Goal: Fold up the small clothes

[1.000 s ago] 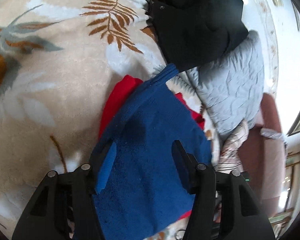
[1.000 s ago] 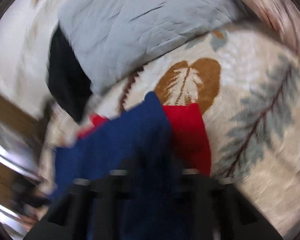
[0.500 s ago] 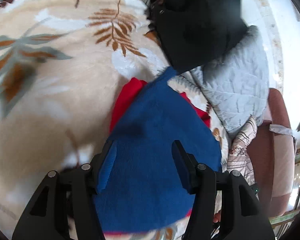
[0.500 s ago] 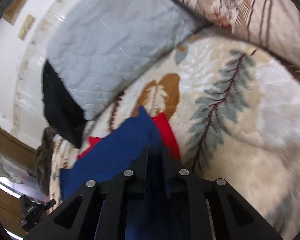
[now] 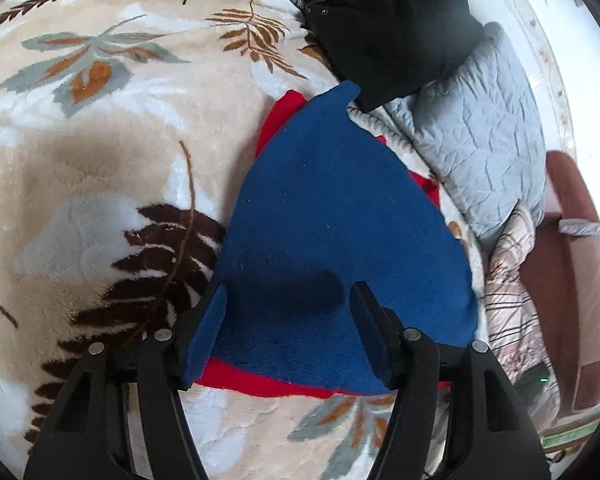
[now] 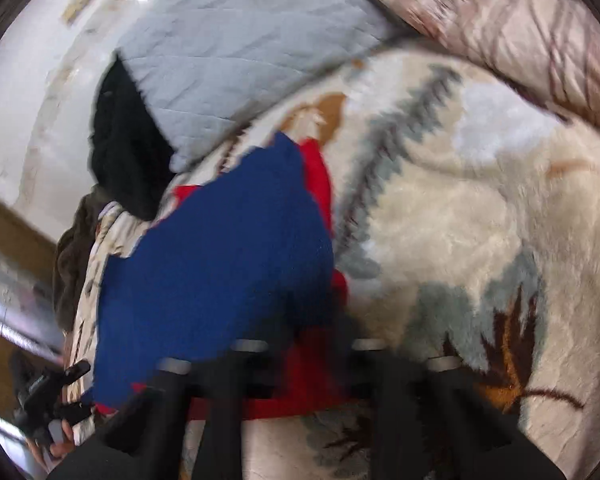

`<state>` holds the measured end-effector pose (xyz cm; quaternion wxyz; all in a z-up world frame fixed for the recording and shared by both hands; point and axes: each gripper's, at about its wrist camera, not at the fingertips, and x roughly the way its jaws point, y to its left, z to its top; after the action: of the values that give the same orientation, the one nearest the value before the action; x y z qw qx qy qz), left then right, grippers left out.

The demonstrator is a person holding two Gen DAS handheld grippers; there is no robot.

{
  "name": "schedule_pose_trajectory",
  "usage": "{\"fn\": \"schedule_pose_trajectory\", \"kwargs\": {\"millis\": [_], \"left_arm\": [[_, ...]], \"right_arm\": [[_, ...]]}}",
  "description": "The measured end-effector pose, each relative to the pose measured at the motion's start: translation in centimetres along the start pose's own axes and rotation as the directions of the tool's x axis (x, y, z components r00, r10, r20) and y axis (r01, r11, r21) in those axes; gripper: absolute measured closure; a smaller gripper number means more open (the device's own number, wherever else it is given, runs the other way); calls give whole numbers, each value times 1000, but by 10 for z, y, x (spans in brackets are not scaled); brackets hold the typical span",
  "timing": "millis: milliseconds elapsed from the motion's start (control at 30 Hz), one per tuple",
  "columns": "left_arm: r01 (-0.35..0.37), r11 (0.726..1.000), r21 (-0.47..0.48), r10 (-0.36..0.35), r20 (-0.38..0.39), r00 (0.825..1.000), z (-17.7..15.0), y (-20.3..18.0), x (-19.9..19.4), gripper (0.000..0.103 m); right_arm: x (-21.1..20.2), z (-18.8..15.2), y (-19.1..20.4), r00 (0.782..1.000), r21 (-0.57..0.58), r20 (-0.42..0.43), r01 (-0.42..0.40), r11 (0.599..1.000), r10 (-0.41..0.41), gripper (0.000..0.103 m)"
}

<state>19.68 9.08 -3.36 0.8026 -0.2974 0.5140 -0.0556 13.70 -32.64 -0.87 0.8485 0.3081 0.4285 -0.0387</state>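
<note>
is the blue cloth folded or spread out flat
Folded: the blue cloth lies as a triangle tapering to a corner, on the red cloth.

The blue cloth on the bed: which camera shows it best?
The left wrist view: the blue cloth is sharp, its outline nearly whole on the red garment. The right wrist view shows it blurred, its near edge hidden by the gripper.

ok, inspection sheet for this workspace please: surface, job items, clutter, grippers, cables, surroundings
Surface: plush leaf-print blanket.
Job's things: blue cloth lying over red cloth.
Clutter: black garment, grey quilted pillow, striped fabric.
Grippers: left gripper open, jaws just widened, astride the blue cloth's near edge, pads clear of it. Right gripper blurred, shut; grip cannot be told.
Cables: nothing seen.
Surroundings: brown seat, pale wall.
</note>
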Motion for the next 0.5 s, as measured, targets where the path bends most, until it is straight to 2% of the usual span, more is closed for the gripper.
{"fn": "schedule_pose_trajectory", "kwargs": {"millis": [67,100,133,233,267,300,367,433,500], "left_arm": [[-45,999,19,45,10,999,0,0,0,40],[-112,993,35,112,23,993,1,0,1,40],[-150,987,51,148,31,988,1,1,2,40],[-136,990,36,136,8,991,-1,10,-2,40],[-133,991,30,133,11,991,-2,12,-8,40],[-132,991,32,131,17,991,-5,13,-14,40],[-104,994,38,103,37,994,-11,12,-27,40],[-47,998,53,43,65,997,-18,8,-40,40],[-34,996,82,27,94,995,-20,0,-43,33]], "right_arm": [[-17,7,-4,998,14,50,-39,999,38,96],[-22,11,-5,997,10,70,-41,999,40,96],[-22,16,-10,998,3,63,-27,1000,27,96],[-7,10,-19,1000,18,-7,30,999,-30,94],[-6,8,-17,999,20,-7,42,999,-42,93],[-11,5,-17,999,30,2,48,998,-48,87],[-28,3,-17,999,67,22,30,997,-32,86],[-43,-5,-17,999,105,35,-27,994,23,71],[-50,-14,-16,998,135,51,-45,990,39,49]]}}
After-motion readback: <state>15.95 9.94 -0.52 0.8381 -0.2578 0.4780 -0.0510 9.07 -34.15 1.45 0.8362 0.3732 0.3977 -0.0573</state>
